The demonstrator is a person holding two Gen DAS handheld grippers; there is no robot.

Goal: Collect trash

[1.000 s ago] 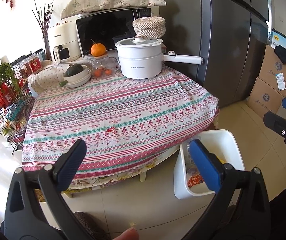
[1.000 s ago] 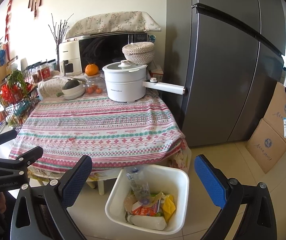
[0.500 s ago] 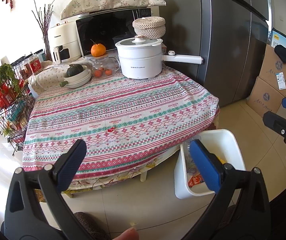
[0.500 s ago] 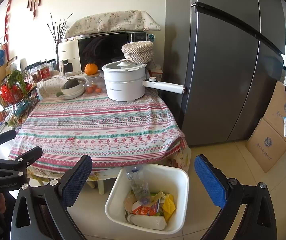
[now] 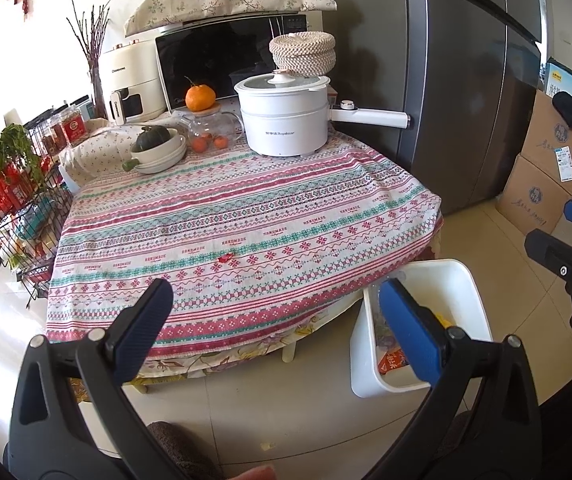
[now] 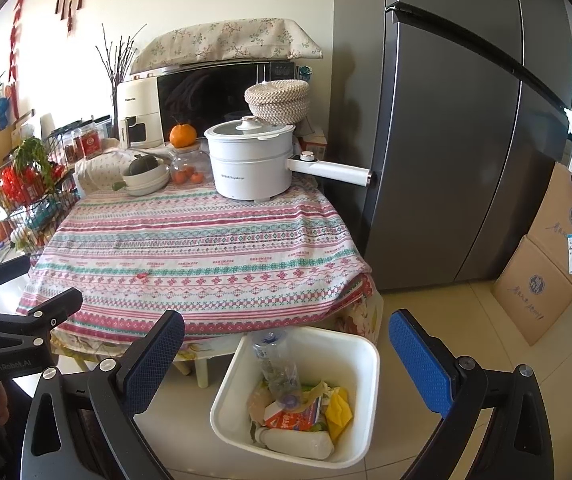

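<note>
Trash bin (image 6: 369, 364): white, open-topped, on the floor just beside the tabletop's near corner. Contents: clear plastic bottle (image 6: 276, 364) standing tilted, white bottle (image 6: 297, 442) lying flat, red-and-white carton (image 6: 291, 420), yellow wrapper (image 6: 339, 408), crumpled paper.

Red scrap (image 5: 226, 257): small, alone on the striped tabletop (image 5: 246, 216); judged the last piece uncollected on it. A yellow crumb (image 5: 266, 445) lies on the floor.

Progress: judged nearly complete.

Left tongs (image 5: 276, 320): spread wide, empty. Right tongs (image 6: 286, 346): spread wide, empty, above the bin.
</note>
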